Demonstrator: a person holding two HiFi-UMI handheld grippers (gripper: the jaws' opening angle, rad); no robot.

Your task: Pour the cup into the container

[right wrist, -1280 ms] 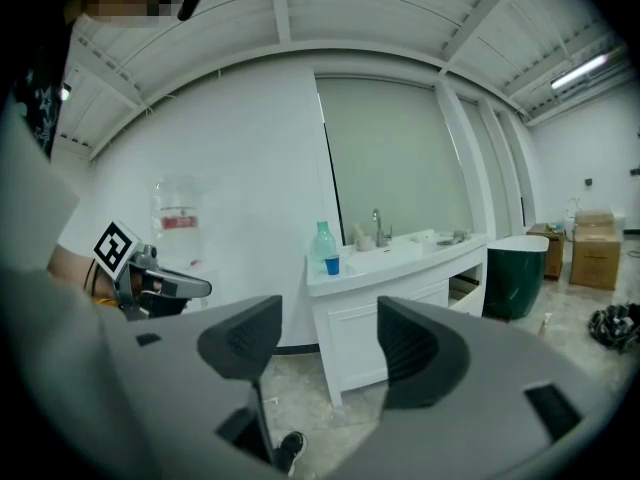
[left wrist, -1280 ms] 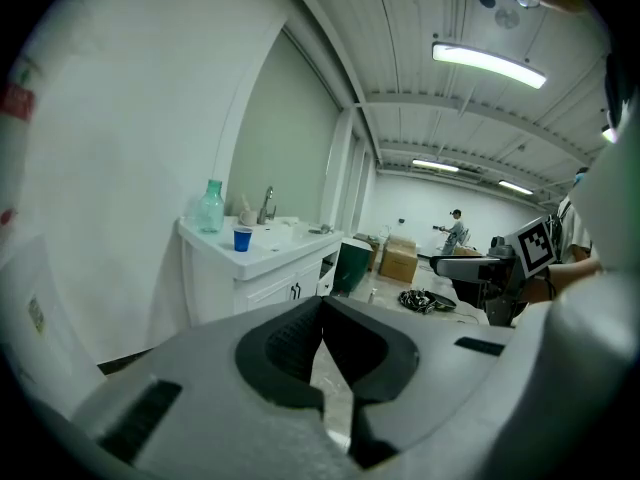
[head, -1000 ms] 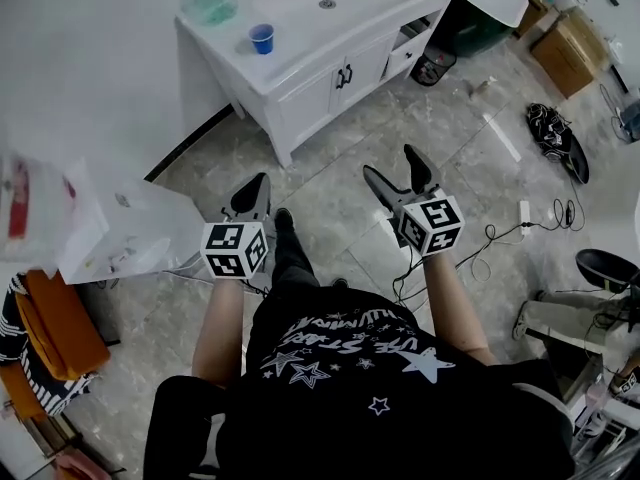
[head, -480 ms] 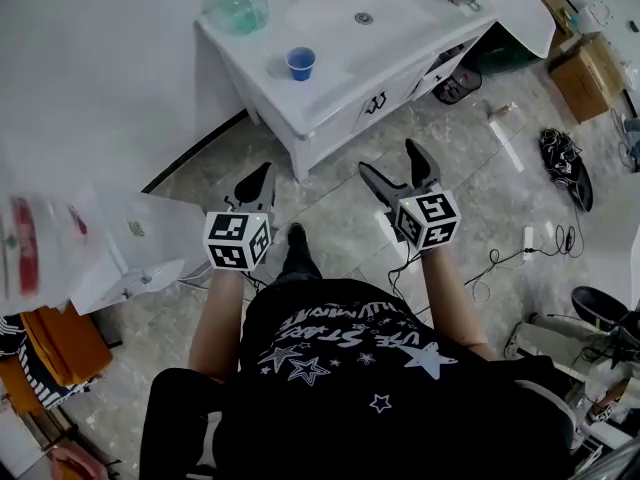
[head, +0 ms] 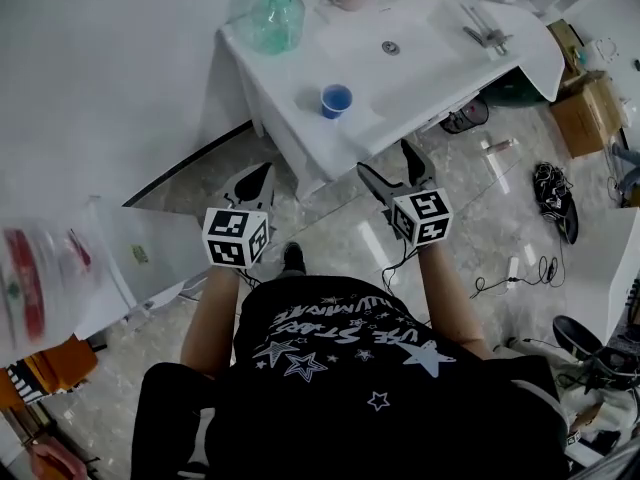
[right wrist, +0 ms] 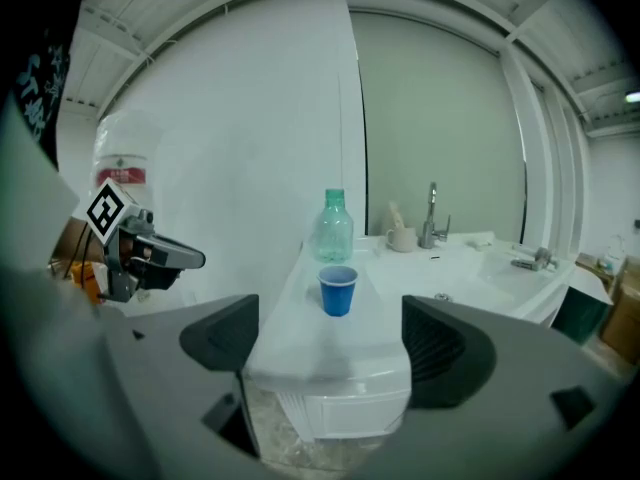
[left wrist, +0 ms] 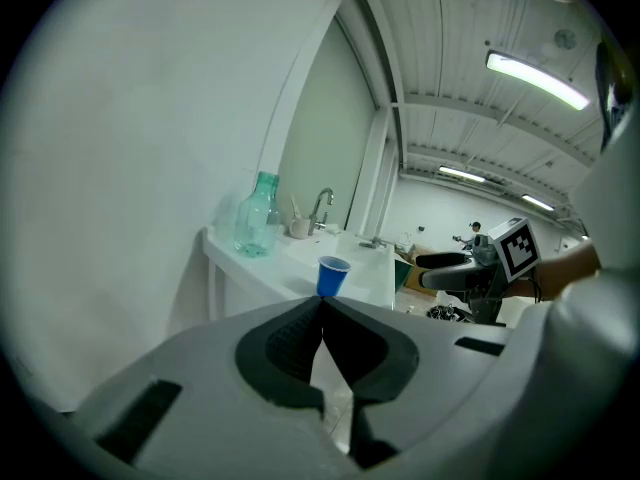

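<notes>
At upper centre the blue cup [head: 336, 100] stands near the front edge of the white vanity [head: 430, 68], well apart from the green bottle [head: 274, 18]; the right gripper [head: 388, 161], jaws just opened wide and empty, should straddle it level and close gently, while the left gripper [head: 256, 178] is pinched together on nothing.
</notes>
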